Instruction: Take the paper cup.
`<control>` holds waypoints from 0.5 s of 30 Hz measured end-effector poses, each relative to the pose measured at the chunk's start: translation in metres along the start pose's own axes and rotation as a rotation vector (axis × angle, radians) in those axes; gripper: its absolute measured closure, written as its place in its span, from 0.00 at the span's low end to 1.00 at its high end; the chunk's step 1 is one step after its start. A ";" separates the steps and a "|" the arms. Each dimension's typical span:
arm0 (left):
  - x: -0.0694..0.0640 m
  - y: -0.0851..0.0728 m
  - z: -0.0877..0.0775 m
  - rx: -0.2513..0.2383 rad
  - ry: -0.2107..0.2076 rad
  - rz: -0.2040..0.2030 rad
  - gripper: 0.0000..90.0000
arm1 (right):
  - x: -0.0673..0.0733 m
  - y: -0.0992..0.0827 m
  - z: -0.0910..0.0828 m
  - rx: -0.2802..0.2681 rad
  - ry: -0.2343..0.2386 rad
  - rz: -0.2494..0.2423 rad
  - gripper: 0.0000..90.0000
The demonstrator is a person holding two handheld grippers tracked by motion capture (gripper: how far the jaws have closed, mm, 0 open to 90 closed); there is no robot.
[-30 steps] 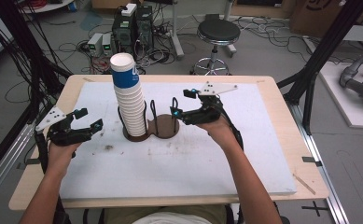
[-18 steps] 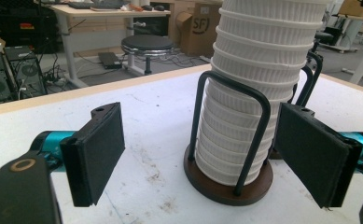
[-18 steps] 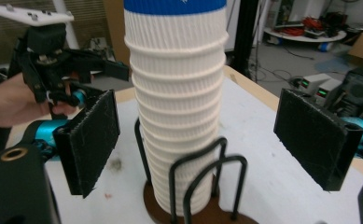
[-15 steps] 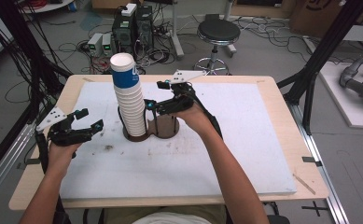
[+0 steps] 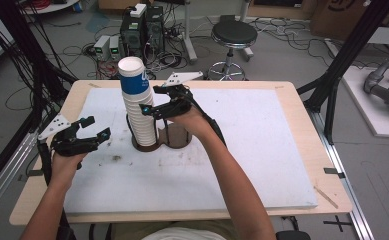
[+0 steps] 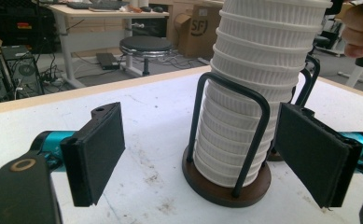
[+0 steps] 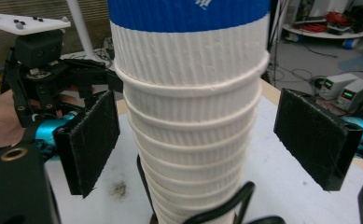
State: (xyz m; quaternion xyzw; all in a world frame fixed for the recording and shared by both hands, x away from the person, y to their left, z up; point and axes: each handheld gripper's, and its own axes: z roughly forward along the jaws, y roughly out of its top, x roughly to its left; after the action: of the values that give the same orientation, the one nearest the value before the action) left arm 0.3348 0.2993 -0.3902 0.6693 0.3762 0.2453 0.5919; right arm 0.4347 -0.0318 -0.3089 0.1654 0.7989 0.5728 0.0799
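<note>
Right gripper view puts me closest to the work: my right gripper (image 7: pixel 195 140) stands with its jaws spread wide, one pad on either side of the cup stack (image 7: pixel 191 107), and I can see a gap between each pad and the ribbed white paper, so nothing is gripped. From here I also catch the blue band on the top cup with a scrap of white print that I cannot read, and beyond the stack the left gripper (image 7: pixel 72 100) in its hand. Left gripper view gives me what that one hides: the foot of the stack sitting in a round dark wooden holder (image 6: pixel 226 189) with black wire hoops rising around it, on a white surface marked with small brown stains. The left gripper's own jaws are parted too, with only air between them, well short of the stack. High view alone shows me the layout: the stack stands in the left ring of a two-ring holder (image 5: pixel 174 137) near the middle of a white mat (image 5: pixel 262 150), the right gripper (image 5: pixel 152 102) level with the upper cups, the left gripper (image 5: pixel 94 127) apart toward the table's left edge. The mat lies on a pale wooden table (image 5: pixel 332 195). Around it I see a grey floor strewn with cables, a black stool (image 5: pixel 234 35), computer towers (image 5: pixel 142 27) and black frame posts. A cardboard box (image 6: pixel 202 28) in the left gripper view reads "SF".
</note>
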 end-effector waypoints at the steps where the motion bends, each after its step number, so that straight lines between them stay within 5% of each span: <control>1: 0.000 0.000 0.000 0.000 0.000 -0.001 0.18 | 0.000 0.001 0.003 0.000 -0.001 -0.008 0.16; 8: 0.001 0.000 -0.001 -0.008 -0.006 -0.010 0.18 | -0.002 0.003 0.022 -0.005 0.008 -0.035 0.15; 15: 0.002 0.003 -0.004 -0.029 0.002 -0.017 0.18 | -0.001 0.003 0.022 0.005 -0.002 -0.030 0.16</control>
State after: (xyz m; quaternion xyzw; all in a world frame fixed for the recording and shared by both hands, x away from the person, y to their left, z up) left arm 0.3341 0.3031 -0.3864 0.6570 0.3790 0.2462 0.6034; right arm 0.4427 -0.0117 -0.3131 0.1543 0.8026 0.5693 0.0888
